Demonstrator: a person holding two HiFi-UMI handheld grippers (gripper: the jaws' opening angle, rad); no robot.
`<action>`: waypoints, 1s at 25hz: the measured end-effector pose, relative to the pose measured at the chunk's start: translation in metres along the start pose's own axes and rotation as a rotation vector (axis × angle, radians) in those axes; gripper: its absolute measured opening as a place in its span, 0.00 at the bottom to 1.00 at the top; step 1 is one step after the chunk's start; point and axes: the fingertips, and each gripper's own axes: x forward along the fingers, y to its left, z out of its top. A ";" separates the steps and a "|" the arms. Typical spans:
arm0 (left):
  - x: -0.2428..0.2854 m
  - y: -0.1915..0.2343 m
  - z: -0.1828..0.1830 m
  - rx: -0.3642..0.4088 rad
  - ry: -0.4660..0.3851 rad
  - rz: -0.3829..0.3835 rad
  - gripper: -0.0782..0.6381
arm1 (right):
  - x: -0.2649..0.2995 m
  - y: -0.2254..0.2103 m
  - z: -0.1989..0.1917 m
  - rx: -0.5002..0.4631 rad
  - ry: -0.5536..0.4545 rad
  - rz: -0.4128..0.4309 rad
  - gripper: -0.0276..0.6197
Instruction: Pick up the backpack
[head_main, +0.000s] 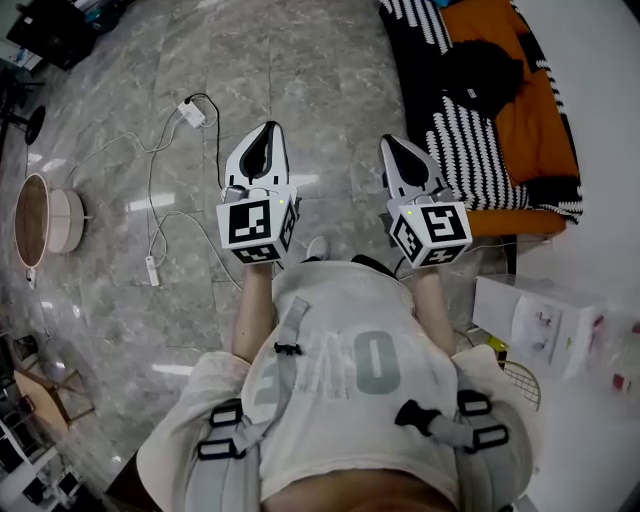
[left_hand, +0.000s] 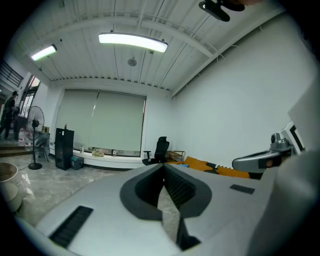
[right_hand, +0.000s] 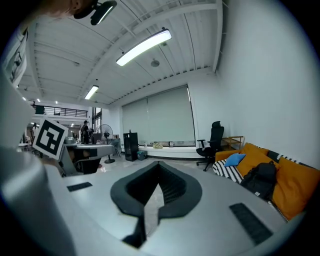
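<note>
A black backpack (head_main: 481, 73) lies on an orange sofa (head_main: 535, 120), beside a black-and-white striped blanket (head_main: 452, 130), at the head view's top right. In the right gripper view the backpack (right_hand: 260, 180) sits on the sofa's seat at the right, some way off. My left gripper (head_main: 263, 135) and right gripper (head_main: 396, 146) are side by side over the marble floor, in front of my chest and short of the sofa. Both are shut, jaws together with nothing between them. The left gripper view shows its closed jaws and the sofa (left_hand: 210, 166) far off to the right.
White cables and a power strip (head_main: 190, 110) trail over the floor at left, near a round low object (head_main: 42, 218). A white box (head_main: 540, 318) stands at the right. A black office chair (right_hand: 212, 145) and a fan (left_hand: 35, 135) stand farther off in the room.
</note>
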 end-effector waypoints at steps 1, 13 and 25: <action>0.003 0.010 0.000 -0.004 -0.004 0.002 0.14 | 0.006 0.000 0.000 -0.002 -0.001 -0.009 0.05; 0.074 0.069 -0.007 -0.009 -0.020 0.050 0.14 | 0.084 -0.038 -0.008 0.030 0.000 -0.019 0.05; 0.261 0.088 -0.020 -0.030 0.043 0.030 0.14 | 0.249 -0.144 0.005 0.068 0.037 0.037 0.05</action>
